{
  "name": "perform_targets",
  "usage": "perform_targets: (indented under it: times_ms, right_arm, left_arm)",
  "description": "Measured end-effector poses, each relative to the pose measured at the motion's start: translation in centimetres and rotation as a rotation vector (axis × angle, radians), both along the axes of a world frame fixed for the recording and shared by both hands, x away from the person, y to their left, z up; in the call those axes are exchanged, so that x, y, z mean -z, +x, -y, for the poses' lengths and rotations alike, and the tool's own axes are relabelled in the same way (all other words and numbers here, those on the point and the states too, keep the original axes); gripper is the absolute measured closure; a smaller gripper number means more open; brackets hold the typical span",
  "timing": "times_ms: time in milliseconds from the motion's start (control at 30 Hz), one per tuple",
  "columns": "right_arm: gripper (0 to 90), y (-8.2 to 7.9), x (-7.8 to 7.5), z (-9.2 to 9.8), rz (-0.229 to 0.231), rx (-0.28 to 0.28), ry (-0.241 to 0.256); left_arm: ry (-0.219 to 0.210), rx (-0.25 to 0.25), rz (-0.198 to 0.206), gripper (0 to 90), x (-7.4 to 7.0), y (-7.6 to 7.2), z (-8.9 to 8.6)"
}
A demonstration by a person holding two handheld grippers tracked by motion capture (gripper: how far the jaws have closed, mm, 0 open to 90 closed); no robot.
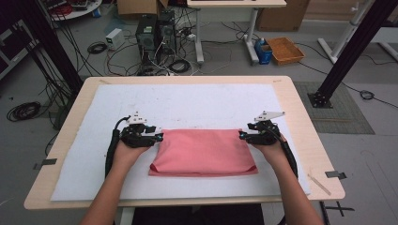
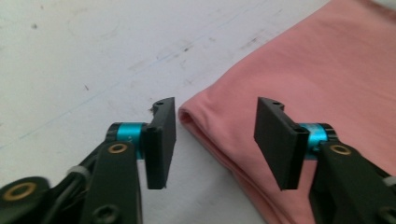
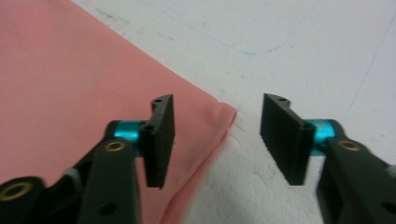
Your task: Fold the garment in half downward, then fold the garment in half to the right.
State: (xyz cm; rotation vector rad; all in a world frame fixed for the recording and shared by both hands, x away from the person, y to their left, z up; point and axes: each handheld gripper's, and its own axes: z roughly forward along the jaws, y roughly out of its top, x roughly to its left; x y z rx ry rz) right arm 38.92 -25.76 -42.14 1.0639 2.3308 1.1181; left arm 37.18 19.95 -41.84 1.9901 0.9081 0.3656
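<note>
A folded pink cloth (image 1: pixel 202 152) lies flat on the white mat (image 1: pixel 187 105) in the middle of the table. My left gripper (image 1: pixel 158 136) sits at the cloth's far left corner, open. In the left gripper view that rounded corner of the pink cloth (image 2: pixel 299 74) lies between the spread jaws of the left gripper (image 2: pixel 215 140), untouched. My right gripper (image 1: pixel 242 135) is at the far right corner, also open. In the right gripper view the corner of the pink cloth (image 3: pixel 70 84) lies between the jaws of the right gripper (image 3: pixel 217 140), nothing clamped.
The white mat covers most of the wooden table (image 1: pixel 300 117), with bare mat beyond the cloth. Strips of tape (image 1: pixel 335 174) lie near the table's right edge. On the floor behind stand computer towers (image 1: pixel 155 33), cables and an orange basket (image 1: pixel 285 50).
</note>
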Motion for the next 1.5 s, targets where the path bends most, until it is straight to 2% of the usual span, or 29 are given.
perform_targets:
  times_ms: [100, 200, 300, 400, 533, 667, 733, 933, 1000, 1067, 1167, 1300, 1400, 1500]
  right_arm:
    - [33.9, -0.9, -0.4, 0.2, 0.032, -0.013, 0.042]
    - [26.8, -1.6, -0.5, 0.5, 0.056, -0.020, 0.089]
    - [23.2, -2.1, -0.5, 0.7, 0.071, -0.038, 0.124]
    - [21.7, -2.2, -0.5, 0.9, 0.072, -0.043, 0.124]
    - [21.6, -2.4, -0.8, 1.1, 0.081, -0.046, 0.139]
    - [21.6, -2.4, -1.1, 1.2, 0.086, -0.058, 0.145]
    - [21.6, -2.4, -1.4, 1.3, 0.090, -0.053, 0.147]
    - [21.6, -2.5, -1.7, 1.2, 0.103, -0.063, 0.153]
    - [21.6, -2.4, -1.5, 1.0, 0.090, -0.066, 0.151]
    - [21.6, -2.2, -1.3, 0.8, 0.084, -0.070, 0.148]
    - [21.6, -2.1, -1.2, 0.8, 0.082, -0.069, 0.147]
    - [21.6, -1.9, -1.1, 0.5, 0.074, -0.070, 0.146]
    - [21.6, -1.8, -1.0, 0.3, 0.065, -0.075, 0.150]
    - [21.6, -1.8, -0.9, 0.0, 0.061, -0.078, 0.146]
  left_arm:
    - [-0.037, 0.014, 0.030, 37.6, -0.8, -1.1, -0.3]
    - [-0.090, 0.041, 0.059, 35.0, -1.0, -2.1, -0.9]
    - [-0.088, 0.038, 0.049, 30.4, -0.9, -2.4, -1.4]
    - [-0.114, 0.023, 0.048, 29.8, -0.8, -2.6, -1.9]
    - [-0.121, 0.027, 0.032, 29.7, -0.7, -3.0, -2.2]
    - [-0.105, 0.034, -0.004, 29.7, 0.0, -4.0, -1.8]
    - [-0.092, 0.055, -0.044, 29.7, 0.7, -4.3, -1.7]
    - [-0.050, 0.027, -0.106, 30.8, 2.1, -5.1, -1.7]
    - [-0.016, 0.035, -0.109, 30.9, 2.4, -5.4, -1.6]
    - [0.001, 0.040, -0.116, 31.7, 2.6, -5.7, -1.5]
    - [-0.007, 0.034, -0.119, 31.8, 2.7, -6.0, -1.3]
    - [0.006, 0.061, -0.134, 32.3, 3.0, -6.5, -0.8]
    - [0.023, 0.058, -0.118, 33.2, 3.1, -6.8, -0.6]
    - [0.019, 0.046, -0.117, 34.7, 3.2, -7.3, -0.5]
